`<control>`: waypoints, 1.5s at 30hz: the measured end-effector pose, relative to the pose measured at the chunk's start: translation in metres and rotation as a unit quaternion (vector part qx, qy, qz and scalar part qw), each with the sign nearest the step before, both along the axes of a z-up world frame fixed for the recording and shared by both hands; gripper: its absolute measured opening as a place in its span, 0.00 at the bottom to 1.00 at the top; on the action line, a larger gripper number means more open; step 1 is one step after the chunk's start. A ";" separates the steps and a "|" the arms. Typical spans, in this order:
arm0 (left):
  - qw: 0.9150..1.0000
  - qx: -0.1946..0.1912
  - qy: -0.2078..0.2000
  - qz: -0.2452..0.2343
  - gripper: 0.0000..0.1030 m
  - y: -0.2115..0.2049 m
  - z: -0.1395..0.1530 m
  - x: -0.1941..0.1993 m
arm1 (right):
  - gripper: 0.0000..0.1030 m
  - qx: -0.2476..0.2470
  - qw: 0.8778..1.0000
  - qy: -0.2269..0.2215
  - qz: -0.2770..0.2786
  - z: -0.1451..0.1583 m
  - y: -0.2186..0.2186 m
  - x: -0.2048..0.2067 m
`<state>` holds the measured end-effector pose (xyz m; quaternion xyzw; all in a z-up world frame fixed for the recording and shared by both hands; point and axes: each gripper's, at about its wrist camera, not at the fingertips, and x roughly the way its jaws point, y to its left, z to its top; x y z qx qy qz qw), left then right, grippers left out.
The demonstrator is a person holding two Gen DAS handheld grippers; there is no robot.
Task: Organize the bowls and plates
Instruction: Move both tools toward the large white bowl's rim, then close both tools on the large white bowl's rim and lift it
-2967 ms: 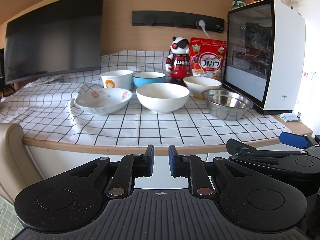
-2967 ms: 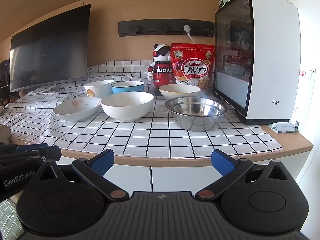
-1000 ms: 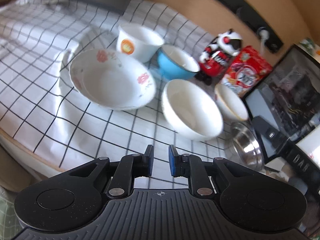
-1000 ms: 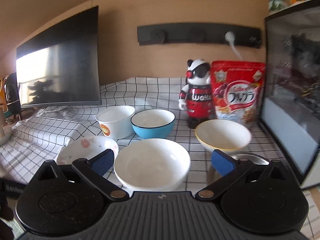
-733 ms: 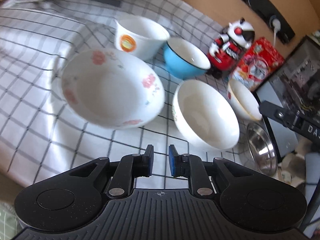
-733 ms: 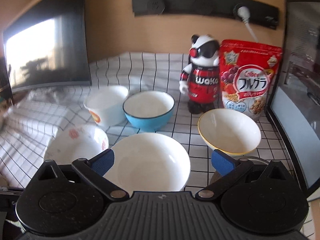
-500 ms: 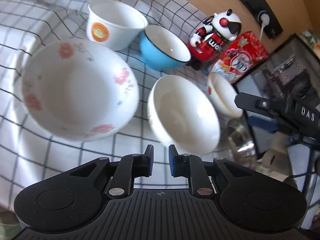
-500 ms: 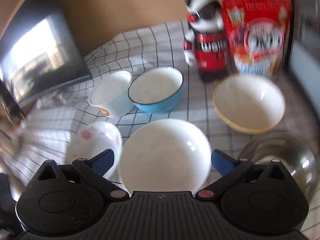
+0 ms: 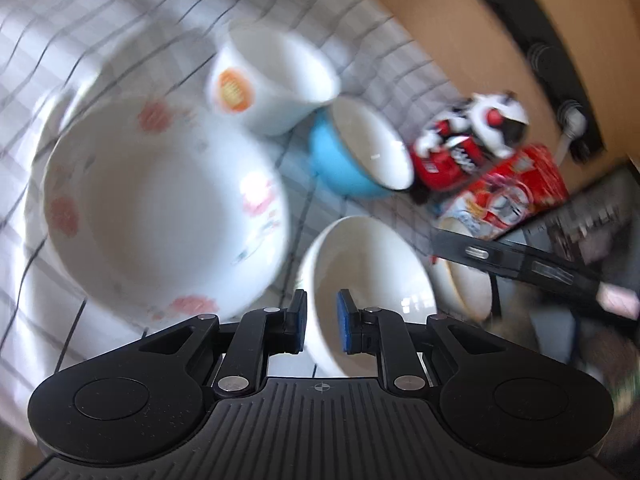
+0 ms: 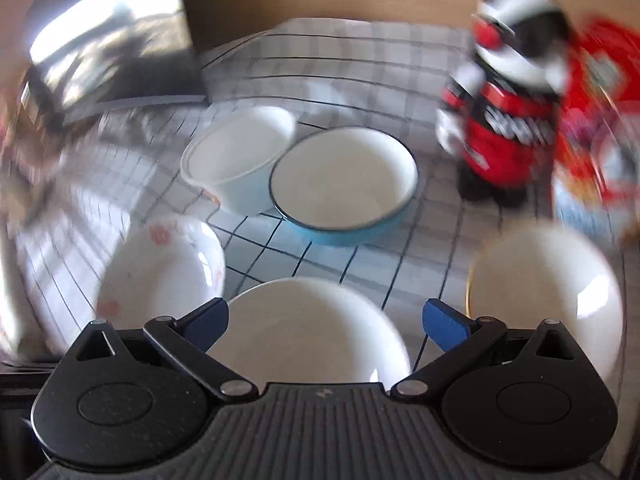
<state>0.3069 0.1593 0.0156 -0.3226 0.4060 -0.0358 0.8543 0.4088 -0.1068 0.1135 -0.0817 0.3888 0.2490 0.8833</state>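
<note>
None of the bowls is stacked yet: floral bowl [image 9: 160, 204], white bowl [image 10: 308, 332] and blue bowl [image 10: 344, 184] sit apart, left tool [image 9: 321, 322] nearly shut and empty, right tool [image 10: 325, 326] wide open, empty.

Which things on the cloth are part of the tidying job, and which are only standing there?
Job: flowered dish; plain white bowl; blue bowl; white cup with orange mark; yellow-rimmed bowl.

Standing by: toy figure; red cereal bag; dark screen; checked cloth.
</note>
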 end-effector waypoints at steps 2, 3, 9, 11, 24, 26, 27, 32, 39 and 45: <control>0.998 0.059 -0.020 -0.012 0.17 -0.020 0.006 -0.003 | 1.00 -0.042 0.998 -0.035 0.041 -0.006 0.008 0.004; 0.997 0.076 -0.020 -0.012 0.17 -0.027 0.006 -0.004 | 1.00 -0.058 0.995 -0.041 0.063 -0.009 0.012 0.008; 0.995 0.086 0.044 0.031 0.18 -0.043 -0.013 0.005 | 1.00 -0.076 0.986 0.000 0.151 -0.023 0.016 0.031; 0.994 0.081 0.051 0.053 0.27 -0.038 -0.016 0.004 | 1.00 -0.076 0.983 0.013 0.166 -0.027 0.018 0.038; 0.996 0.042 0.071 0.030 0.30 -0.043 -0.029 0.014 | 1.00 -0.001 0.980 0.129 0.151 -0.056 0.018 0.057; 0.996 0.039 0.073 0.019 0.30 -0.043 -0.033 0.018 | 1.00 0.007 0.982 0.131 0.138 -0.056 0.016 0.056; 0.996 0.039 0.074 0.018 0.29 -0.042 -0.034 0.018 | 1.00 0.011 0.982 0.135 0.130 -0.056 0.015 0.055; 0.995 0.048 0.082 0.018 0.29 -0.034 -0.032 0.012 | 1.00 0.030 0.978 0.167 0.122 -0.057 0.012 0.045; 0.991 0.082 0.103 0.010 0.29 -0.027 -0.031 -0.006 | 1.00 0.052 0.967 0.214 0.129 -0.062 0.020 0.023; 0.989 0.064 0.132 0.005 0.26 -0.024 -0.042 -0.013 | 1.00 0.036 0.964 0.221 0.142 -0.067 0.026 0.014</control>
